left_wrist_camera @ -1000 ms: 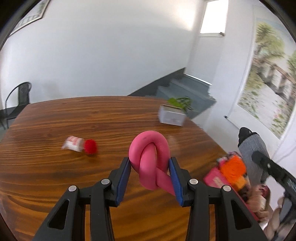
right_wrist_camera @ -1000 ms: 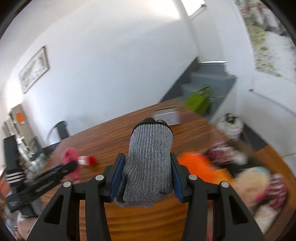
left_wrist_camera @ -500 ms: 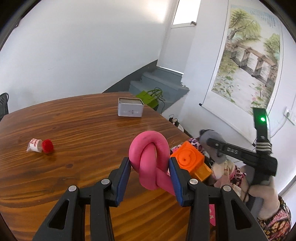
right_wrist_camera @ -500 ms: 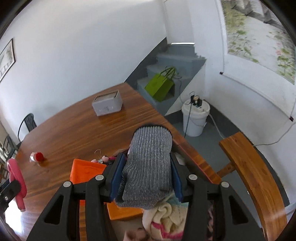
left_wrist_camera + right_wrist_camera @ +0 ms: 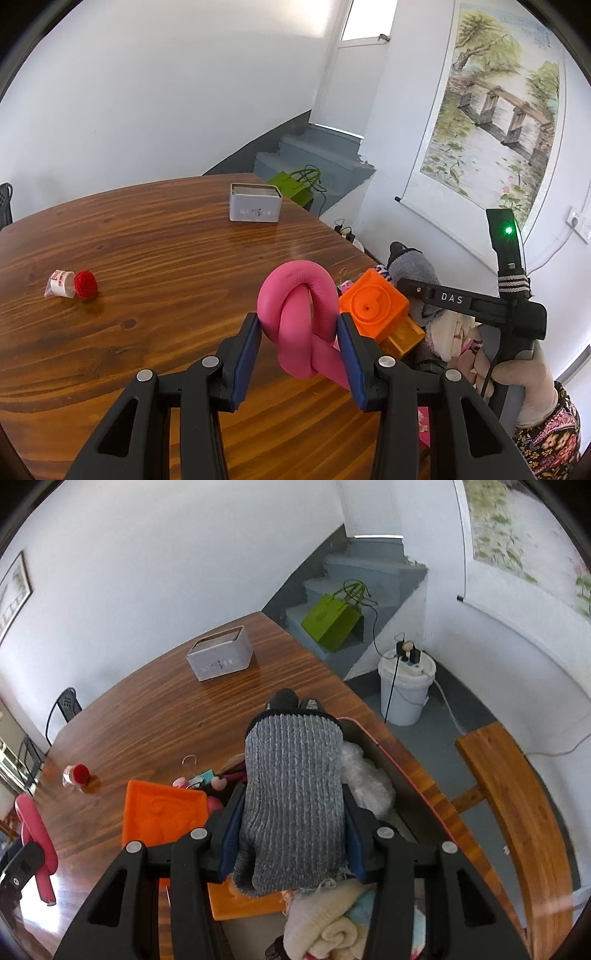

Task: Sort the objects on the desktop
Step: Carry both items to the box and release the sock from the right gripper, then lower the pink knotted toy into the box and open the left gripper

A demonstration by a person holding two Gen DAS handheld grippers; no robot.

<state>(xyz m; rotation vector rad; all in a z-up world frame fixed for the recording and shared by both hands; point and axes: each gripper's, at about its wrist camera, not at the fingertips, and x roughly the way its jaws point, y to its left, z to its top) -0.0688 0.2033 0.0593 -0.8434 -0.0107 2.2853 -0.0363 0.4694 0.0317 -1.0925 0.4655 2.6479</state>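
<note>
My left gripper (image 5: 300,341) is shut on a pink knotted foam tube (image 5: 295,306) and holds it above the wooden table (image 5: 147,258). My right gripper (image 5: 290,819) is shut on a grey knitted sock (image 5: 295,797) and holds it over a dark bin (image 5: 384,760) packed with soft items at the table's right edge. The sock (image 5: 410,266) and right gripper also show in the left wrist view. An orange block (image 5: 373,306) lies on the pile; it also shows in the right wrist view (image 5: 162,816). The pink tube appears at the left of the right wrist view (image 5: 35,834).
A small packet with a red cap (image 5: 74,284) lies on the table at the left. A white tin box (image 5: 255,208) stands at the far side. A wooden bench (image 5: 517,812), a white bucket (image 5: 404,690) and a green bag (image 5: 332,618) are beyond the table's right edge.
Both grippers have swung right, toward the bin at the table's edge. The right gripper with the sock has come down over the bin. Both grips are unchanged.
</note>
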